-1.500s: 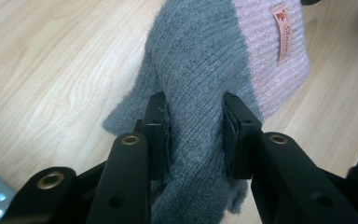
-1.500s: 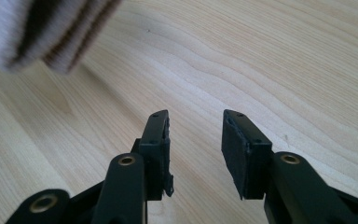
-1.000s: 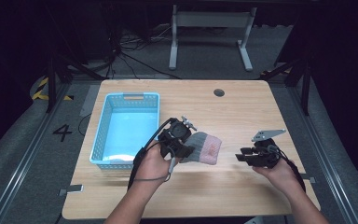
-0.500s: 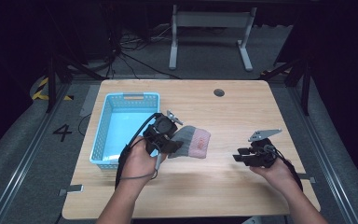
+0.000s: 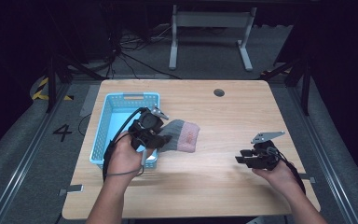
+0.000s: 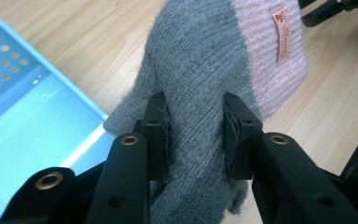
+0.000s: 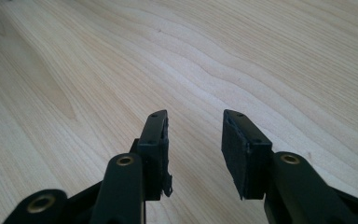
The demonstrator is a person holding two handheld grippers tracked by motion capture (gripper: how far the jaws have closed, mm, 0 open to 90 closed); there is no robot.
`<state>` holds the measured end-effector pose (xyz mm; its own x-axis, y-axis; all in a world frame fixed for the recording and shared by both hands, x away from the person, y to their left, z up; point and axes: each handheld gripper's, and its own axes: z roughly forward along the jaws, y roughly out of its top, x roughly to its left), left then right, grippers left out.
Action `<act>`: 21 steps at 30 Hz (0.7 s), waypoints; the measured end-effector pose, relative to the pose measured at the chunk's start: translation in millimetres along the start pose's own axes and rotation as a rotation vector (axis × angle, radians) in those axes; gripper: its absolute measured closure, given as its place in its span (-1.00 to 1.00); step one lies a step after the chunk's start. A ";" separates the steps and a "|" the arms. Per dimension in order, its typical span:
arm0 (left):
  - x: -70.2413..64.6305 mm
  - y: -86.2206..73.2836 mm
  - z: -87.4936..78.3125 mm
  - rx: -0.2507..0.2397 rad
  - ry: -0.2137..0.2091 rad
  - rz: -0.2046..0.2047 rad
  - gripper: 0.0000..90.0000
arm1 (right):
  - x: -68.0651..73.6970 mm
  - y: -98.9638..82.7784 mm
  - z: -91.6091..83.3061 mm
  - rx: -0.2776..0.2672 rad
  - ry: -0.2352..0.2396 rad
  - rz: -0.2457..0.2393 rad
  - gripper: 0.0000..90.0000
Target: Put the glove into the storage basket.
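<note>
Moved since a second ago: left gripper [image 5: 165, 138] has carried the knit hat [image 5: 181, 135] leftward across the table [image 5: 242, 116], from near the middle to the right edge of the blue basket [image 5: 103, 128]; the right gripper [image 5: 240, 157] has kept its place.
Left gripper state: jaws closed on a bunched fold of the hat's grey part [image 6: 196, 93], pads pressing the knit from both sides.
Right gripper state: jaws parted with nothing between them, low over bare wood well to the right of the hat.
Hat position: grey end in the jaws beside the basket's near right corner, pink cuff [image 6: 270, 51] with its small label [image 6: 282, 32] trailing away toward the table's middle; whether the cuff touches the wood I cannot tell.
Handling: soft, light, floppy knit; it will sag and drape from whatever point is pinched, will not break, and is unlikely to slip from rubber pads.
Where to hold: a thick gathered fold, as now; a single thin layer would probably stretch and pull free.
Likely step: carrying the hat over the basket rim to drop it inside.
</note>
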<state>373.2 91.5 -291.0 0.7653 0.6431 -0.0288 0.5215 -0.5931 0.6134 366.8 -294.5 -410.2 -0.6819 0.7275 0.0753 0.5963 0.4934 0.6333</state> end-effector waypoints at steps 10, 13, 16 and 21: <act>28.4 -10.7 -12.5 -0.030 0.052 -0.048 0.48 | 0.5 -4.9 -0.1 0.007 -0.005 0.009 0.37; 36.7 -14.6 -11.8 -0.025 0.070 -0.071 0.48 | 0.0 -5.3 -0.5 0.007 -0.004 0.012 0.36; 44.5 -19.6 -12.2 -0.011 0.080 -0.082 0.48 | 1.1 -5.3 0.1 0.006 -0.002 0.007 0.36; 55.9 -29.2 -17.4 -0.005 0.094 -0.096 0.48 | 3.9 -5.6 -0.6 0.006 0.002 -0.002 0.36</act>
<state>394.1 153.2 -296.8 0.6734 0.7392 -0.0137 0.5884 -0.5246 0.6153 360.6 -294.7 -412.9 -0.6843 0.7253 0.0753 0.5970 0.4979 0.6290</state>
